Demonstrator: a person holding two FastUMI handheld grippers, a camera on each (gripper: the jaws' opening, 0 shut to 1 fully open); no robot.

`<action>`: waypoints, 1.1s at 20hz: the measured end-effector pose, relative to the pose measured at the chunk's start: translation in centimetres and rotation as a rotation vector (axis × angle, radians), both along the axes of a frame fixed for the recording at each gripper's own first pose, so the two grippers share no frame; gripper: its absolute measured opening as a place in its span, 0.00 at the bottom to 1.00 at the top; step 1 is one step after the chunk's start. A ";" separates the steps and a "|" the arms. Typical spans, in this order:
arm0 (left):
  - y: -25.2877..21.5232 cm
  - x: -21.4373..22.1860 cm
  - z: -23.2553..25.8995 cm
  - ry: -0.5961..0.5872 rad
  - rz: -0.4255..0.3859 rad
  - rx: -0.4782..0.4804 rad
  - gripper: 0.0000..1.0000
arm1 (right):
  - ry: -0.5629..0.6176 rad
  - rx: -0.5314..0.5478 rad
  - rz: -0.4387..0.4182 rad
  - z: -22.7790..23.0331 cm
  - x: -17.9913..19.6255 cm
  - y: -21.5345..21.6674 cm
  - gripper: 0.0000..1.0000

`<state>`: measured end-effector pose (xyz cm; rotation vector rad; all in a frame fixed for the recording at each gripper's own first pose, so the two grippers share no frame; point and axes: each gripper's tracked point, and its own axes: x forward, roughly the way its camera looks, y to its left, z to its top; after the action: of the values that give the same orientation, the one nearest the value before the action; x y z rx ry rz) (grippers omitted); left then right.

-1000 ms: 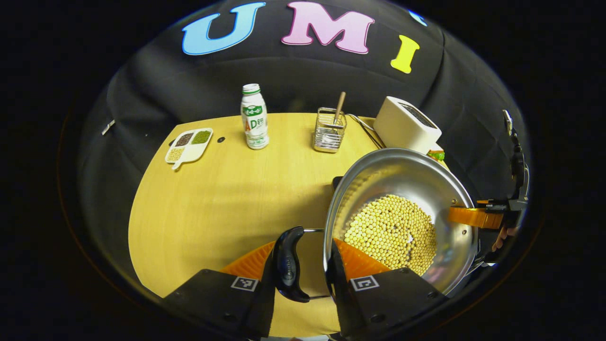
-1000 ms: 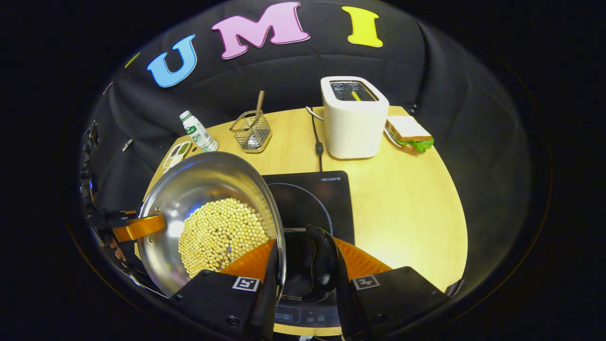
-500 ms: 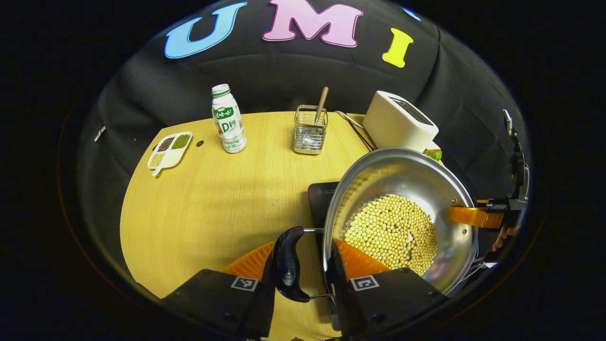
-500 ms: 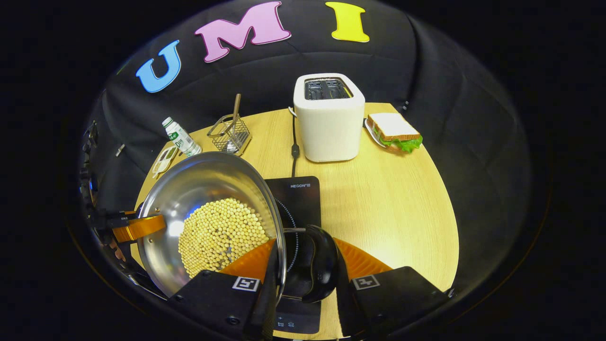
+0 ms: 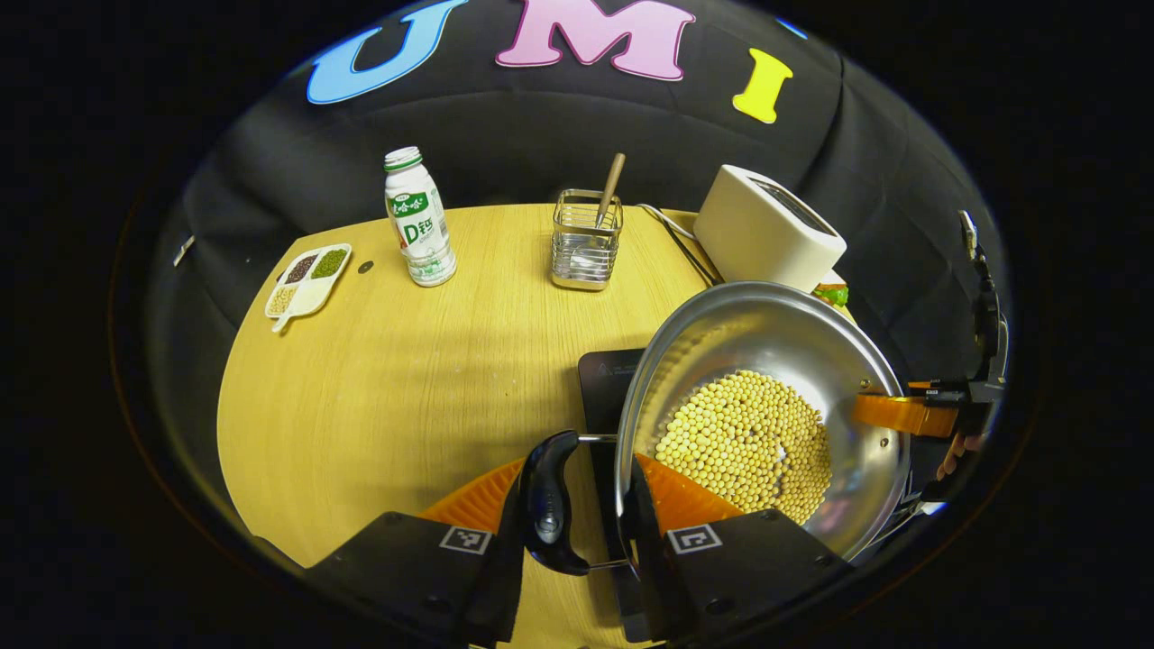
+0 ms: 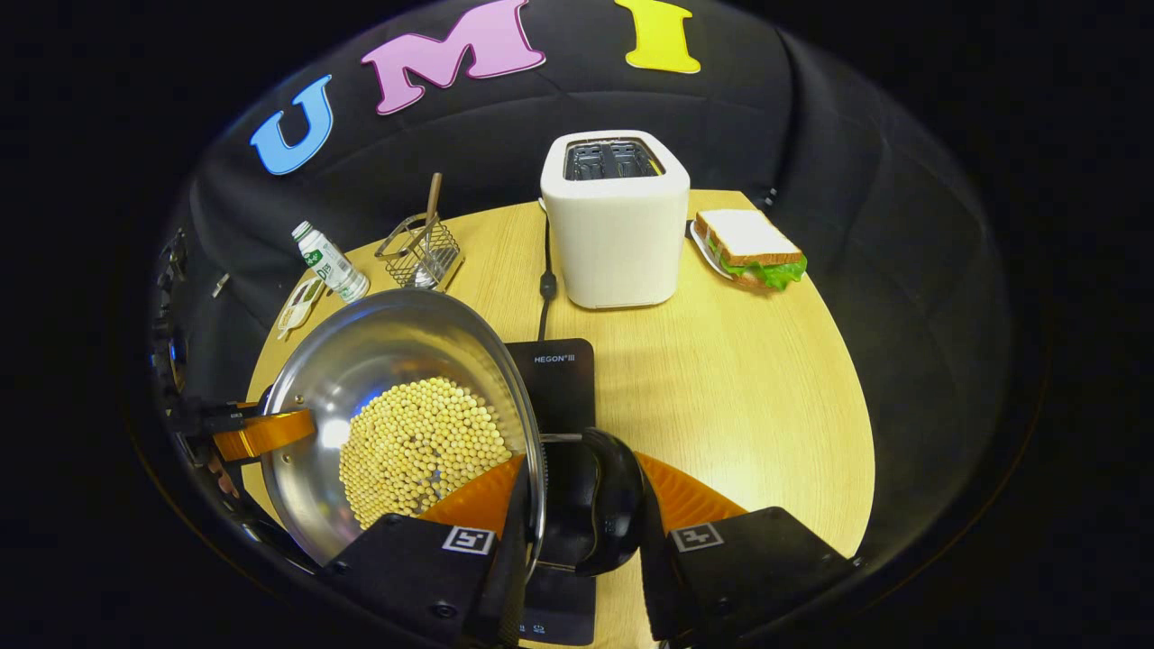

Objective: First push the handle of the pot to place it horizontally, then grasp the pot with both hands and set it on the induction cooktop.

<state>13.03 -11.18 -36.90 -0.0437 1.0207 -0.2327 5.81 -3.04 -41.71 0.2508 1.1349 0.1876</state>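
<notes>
Pot (image 5: 766, 406) now farther over cooktop (image 6: 559, 379) (table's right side bare), each gripper (image 5: 581, 505) (image 6: 577, 505) clamping a handle.

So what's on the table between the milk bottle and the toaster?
In the left gripper view, a wire utensil basket with a wooden handle sticking up stands between the milk bottle and the toaster. Bare table lies on either side of it.

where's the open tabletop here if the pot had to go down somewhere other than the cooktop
Two bare patches of table: the wide one between bottle, grain tray and cooktop; another right of the cooktop, in front of toaster and sandwich. The back edge is crowded, utensil basket included.
</notes>
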 end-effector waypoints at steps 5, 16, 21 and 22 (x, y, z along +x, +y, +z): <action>-0.3 0.1 -0.9 0.012 0.003 -0.008 0.56 | 0.007 -0.009 0.004 -0.7 0.1 -0.2 0.56; 0.4 0.3 -0.6 -0.005 0.034 0.006 0.69 | 0.009 -0.021 -0.011 -0.8 0.1 -1.0 0.73; 0.8 -0.2 0.4 -0.025 0.049 0.008 0.96 | -0.025 -0.028 -0.071 0.2 0.6 -1.9 0.99; 1.0 -0.2 0.8 -0.038 0.051 0.013 0.96 | -0.034 -0.028 -0.080 0.5 0.6 -2.1 0.99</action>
<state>12.87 -10.19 -36.07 -0.0532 0.9822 -0.1800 6.39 -5.11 -41.22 0.2669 1.0914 0.1044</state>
